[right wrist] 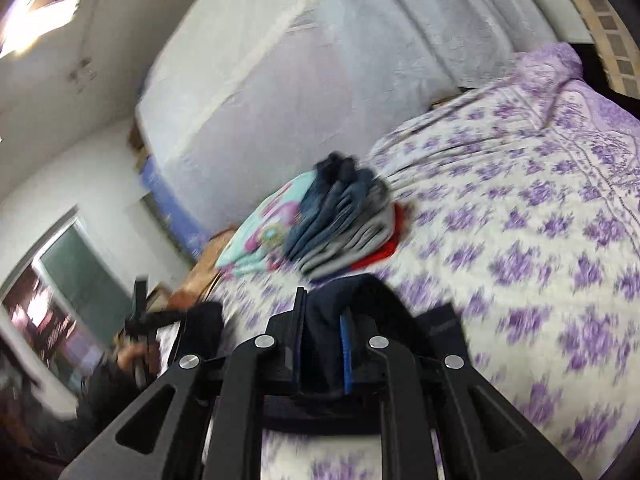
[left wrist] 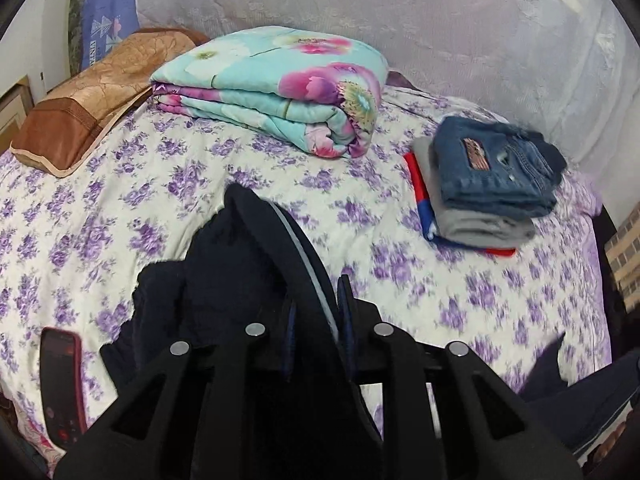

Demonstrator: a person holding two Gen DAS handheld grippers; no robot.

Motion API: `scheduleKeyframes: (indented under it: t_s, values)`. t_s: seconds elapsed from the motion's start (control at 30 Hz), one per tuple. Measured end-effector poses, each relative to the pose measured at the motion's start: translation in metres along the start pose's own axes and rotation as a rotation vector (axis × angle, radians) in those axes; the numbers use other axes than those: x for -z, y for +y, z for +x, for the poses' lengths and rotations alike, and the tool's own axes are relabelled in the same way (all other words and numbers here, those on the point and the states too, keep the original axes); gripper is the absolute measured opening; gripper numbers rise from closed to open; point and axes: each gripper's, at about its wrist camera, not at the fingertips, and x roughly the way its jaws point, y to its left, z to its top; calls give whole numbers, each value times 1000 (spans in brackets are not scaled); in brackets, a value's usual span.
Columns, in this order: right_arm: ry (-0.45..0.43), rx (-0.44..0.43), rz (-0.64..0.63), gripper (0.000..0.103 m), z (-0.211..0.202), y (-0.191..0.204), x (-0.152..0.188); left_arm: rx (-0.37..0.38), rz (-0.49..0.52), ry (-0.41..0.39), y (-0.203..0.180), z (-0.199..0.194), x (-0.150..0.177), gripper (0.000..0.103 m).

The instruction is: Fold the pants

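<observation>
Nearest the cameras, the left hand-held gripper (left wrist: pixel 316 312) and the right hand-held gripper (right wrist: pixel 322 344) are each clenched on a bunched edge of the dark navy fabric pants (left wrist: pixel 224 264), which are lifted above the bed with the purple-flowered white cover (left wrist: pixel 460 280). With so little cloth pinched, an edge could slip out and the fold collapse. Farther off, a swinging leg might topple the stack of folded jeans and grey and red garments (left wrist: pixel 488 184) or brush the folded turquoise floral quilt (left wrist: pixel 272 92).
</observation>
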Motion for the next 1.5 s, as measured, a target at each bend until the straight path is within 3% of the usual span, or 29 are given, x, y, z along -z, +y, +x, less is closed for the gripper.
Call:
scheduleKeyframes:
  t_s: [0.03, 0.13, 0.17, 0.2, 0.27, 0.3, 0.33, 0.37, 0.4, 0.47, 0.5, 0.57, 0.7, 0.73, 0.77, 0.8, 0.83, 0.87, 0.9, 0.93, 0.97, 1.07, 1.23, 1.37, 1.5]
  values:
    - [-18, 33, 19, 2, 7, -5, -16, -5, -8, 2, -2, 8, -11, 17]
    - [-60, 147, 26, 1, 46, -15, -74, -52, -22, -83, -8, 16, -50, 17]
    - [-33, 185, 3, 1, 70, -17, -92, -74, -43, -110, -7, 20, -68, 17]
    - [9, 202, -1, 4, 88, -20, -98, -88, -52, -106, -6, 25, -80, 16]
    - [94, 218, 15, 6, 114, -20, -94, -62, -72, -4, -4, 43, -94, 16]
    - [143, 214, -5, 20, 120, -16, -86, -46, -57, 20, -7, 45, -92, 16]
    - [194, 225, -55, 63, 122, -7, -71, -48, 6, 37, -16, 44, -82, 18]
    - [212, 260, -103, 83, 119, 1, -58, -54, 59, 49, -24, 42, -71, 32]
    - [179, 322, -174, 100, 106, 8, -37, -51, 121, 78, -33, 42, -54, 56]
    - [159, 403, -263, 100, 94, 12, -10, -71, 201, 122, -45, 48, -29, 80]
    - [180, 448, -299, 100, 93, 7, 6, -89, 234, 136, -50, 52, -20, 83]
    - [240, 481, -279, 100, 103, -14, 23, -154, 316, 188, -64, 76, -4, 83]
    - [395, 466, -117, 99, 143, -66, 44, -246, 352, 330, -72, 134, 11, 82]
    - [399, 462, -96, 99, 147, -71, 50, -250, 350, 374, -72, 147, 16, 76]
    - [408, 449, -78, 99, 153, -75, 52, -258, 350, 402, -70, 157, 22, 62]
    - [422, 384, -44, 78, 154, -79, 56, -268, 358, 366, -71, 156, 27, 57]
    - [445, 320, -14, 36, 155, -80, 57, -260, 362, 346, -72, 151, 28, 51]
    - [456, 292, 25, 35, 155, -85, 57, -231, 345, 327, -70, 142, 27, 30]
    - [435, 279, 35, 26, 149, -84, 56, -190, 306, 310, -65, 133, 25, 11]
    - [410, 262, 22, 18, 143, -77, 53, -134, 236, 281, -54, 120, 18, 11]
    - [382, 253, 0, 17, 136, -69, 49, -87, 183, 245, -44, 107, 11, 10]
    - [265, 180, -1, 15, 108, -49, 29, -44, 88, 143, -25, 74, -1, 9]
    - [91, 109, 17, 13, 53, -22, 2, 11, -2, 18, -13, 34, -16, 9]
    - [17, 120, 50, 10, 28, -19, -20, 46, -48, -95, -16, 9, -42, 9]
    - [18, 220, 40, 10, 60, -15, -62, 26, -110, -172, -12, 6, -87, 10]
